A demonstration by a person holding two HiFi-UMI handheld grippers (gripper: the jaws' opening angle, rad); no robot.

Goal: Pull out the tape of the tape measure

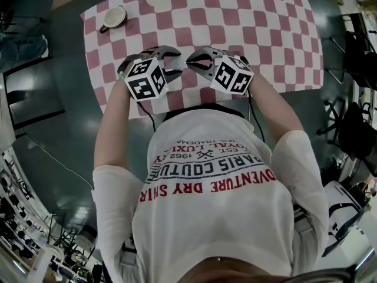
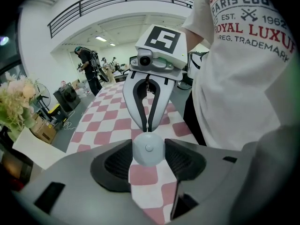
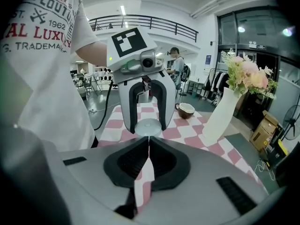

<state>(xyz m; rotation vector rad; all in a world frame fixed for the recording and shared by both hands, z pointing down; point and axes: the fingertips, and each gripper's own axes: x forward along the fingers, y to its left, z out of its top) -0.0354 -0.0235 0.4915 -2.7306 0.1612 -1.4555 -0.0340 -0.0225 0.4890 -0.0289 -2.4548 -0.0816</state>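
Observation:
A small round pale-grey tape measure [image 2: 148, 148] sits between the pads of my left gripper [image 2: 148, 157], which is shut on its sides above the checked tablecloth [image 1: 265, 28]. My right gripper [image 3: 149, 142] faces it from the opposite side. Its fingers [image 2: 143, 111] are closed together, and their tips meet right at the case's rim, where the tape's end comes out. In the right gripper view the tape measure [image 3: 148, 126] shows just beyond my closed tips, clasped by the left gripper's two pale fingers [image 3: 127, 111]. In the head view both grippers, left [image 1: 174, 68] and right [image 1: 194, 61], meet near the table's front edge.
A cup on a saucer [image 1: 113, 17] stands at the table's far left corner. A white vase of flowers [image 3: 225, 116] stands on the table beyond it. The person's torso is close behind the grippers. A cable [image 3: 105, 107] hangs from the left gripper.

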